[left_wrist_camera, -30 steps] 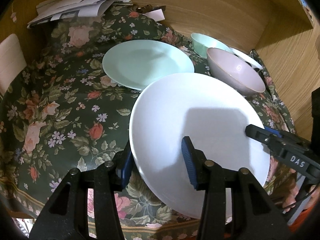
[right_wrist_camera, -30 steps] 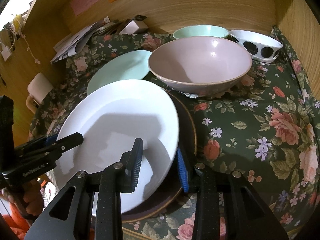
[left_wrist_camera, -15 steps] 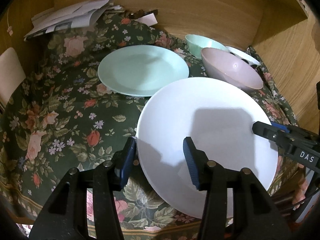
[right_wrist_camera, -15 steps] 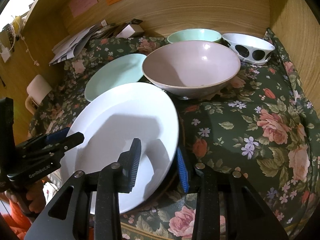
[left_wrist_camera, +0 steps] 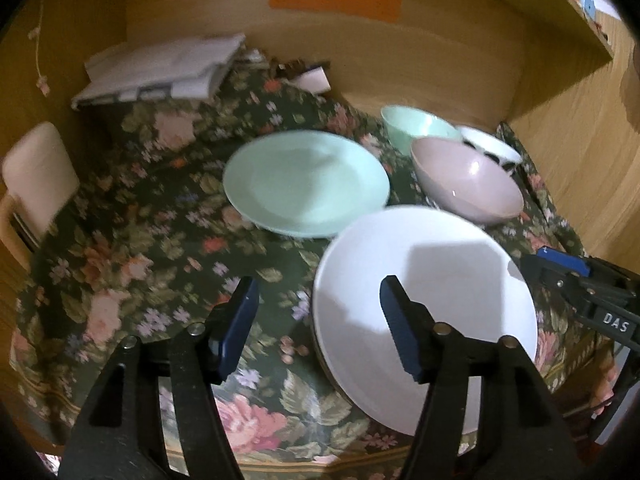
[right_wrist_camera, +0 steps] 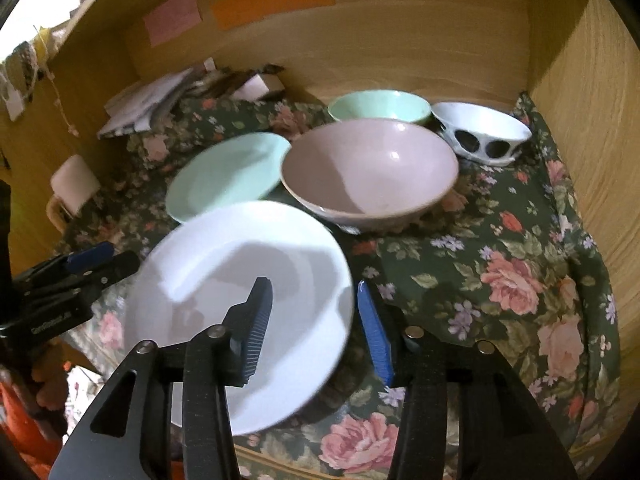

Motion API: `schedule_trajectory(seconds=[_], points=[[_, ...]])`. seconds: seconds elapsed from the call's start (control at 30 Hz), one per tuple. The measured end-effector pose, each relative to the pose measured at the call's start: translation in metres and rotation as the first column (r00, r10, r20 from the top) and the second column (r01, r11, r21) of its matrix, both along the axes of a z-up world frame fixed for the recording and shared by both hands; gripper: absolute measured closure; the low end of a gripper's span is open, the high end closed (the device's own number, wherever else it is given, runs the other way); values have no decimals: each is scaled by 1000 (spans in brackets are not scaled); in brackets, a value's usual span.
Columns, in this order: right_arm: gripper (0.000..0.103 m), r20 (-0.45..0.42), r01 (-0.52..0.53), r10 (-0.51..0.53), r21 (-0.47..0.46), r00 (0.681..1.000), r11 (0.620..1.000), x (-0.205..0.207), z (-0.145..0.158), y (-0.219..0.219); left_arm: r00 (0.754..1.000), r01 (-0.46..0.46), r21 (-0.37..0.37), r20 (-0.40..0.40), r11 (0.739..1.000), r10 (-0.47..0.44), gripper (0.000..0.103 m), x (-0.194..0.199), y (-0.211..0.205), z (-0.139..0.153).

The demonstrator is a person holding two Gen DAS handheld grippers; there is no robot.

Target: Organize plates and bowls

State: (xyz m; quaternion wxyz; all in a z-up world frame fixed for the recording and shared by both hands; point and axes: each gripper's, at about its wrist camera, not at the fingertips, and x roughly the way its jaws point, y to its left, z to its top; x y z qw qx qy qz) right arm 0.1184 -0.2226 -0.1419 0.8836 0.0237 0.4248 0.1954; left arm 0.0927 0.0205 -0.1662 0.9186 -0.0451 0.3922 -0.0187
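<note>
A white plate (left_wrist_camera: 424, 312) (right_wrist_camera: 240, 300) lies at the front of the floral cloth, on top of a dark plate whose edge (right_wrist_camera: 340, 380) shows beneath it. My left gripper (left_wrist_camera: 320, 316) straddles the plate's left rim; its jaws are opening and neither pad touches the plate. My right gripper (right_wrist_camera: 316, 324) straddles the right rim, also opening, pads clear of it. Behind are a mint plate (left_wrist_camera: 304, 184) (right_wrist_camera: 224, 176), a pink bowl (left_wrist_camera: 468, 184) (right_wrist_camera: 368, 168), a mint bowl (left_wrist_camera: 416, 124) (right_wrist_camera: 376, 106) and a white black-spotted bowl (left_wrist_camera: 488, 148) (right_wrist_camera: 480, 132).
Wooden walls (right_wrist_camera: 592, 120) close in the back and right of the floral cloth (left_wrist_camera: 140, 240). A pile of papers (left_wrist_camera: 160, 68) sits at the back left, and a cream mug (right_wrist_camera: 74, 180) stands at the left edge.
Both grippers have risen and drawn back a little while their jaws widened off the white plate's rims. The plate now rests flat on the dark plate.
</note>
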Motion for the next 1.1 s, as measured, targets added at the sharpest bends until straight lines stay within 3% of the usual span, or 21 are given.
schedule_trajectory(seconds=[0.17, 0.3, 0.47, 0.6, 0.83, 1.1], points=[[56, 52, -32, 31, 16, 998, 999, 8, 19, 14, 999, -25, 32, 47, 999, 24, 34, 6, 10, 18], [42, 99, -62, 59, 24, 993, 998, 16, 34, 25, 998, -40, 48, 59, 998, 37, 33, 15, 20, 27], [37, 145, -99, 95, 18, 985, 995, 29, 50, 38, 995, -70, 44, 69, 997, 67, 23, 29, 36, 37], [32, 166, -117, 114, 5, 979, 993, 46, 56, 48, 993, -79, 65, 89, 995, 74, 20, 41, 45, 42], [32, 138, -147, 149, -23, 979, 989, 86, 51, 68, 994, -92, 58, 60, 994, 89, 17, 69, 62, 35], [32, 47, -165, 168, -47, 985, 985, 134, 25, 85, 992, -120, 35, -20, 992, 121, 17, 99, 84, 8]])
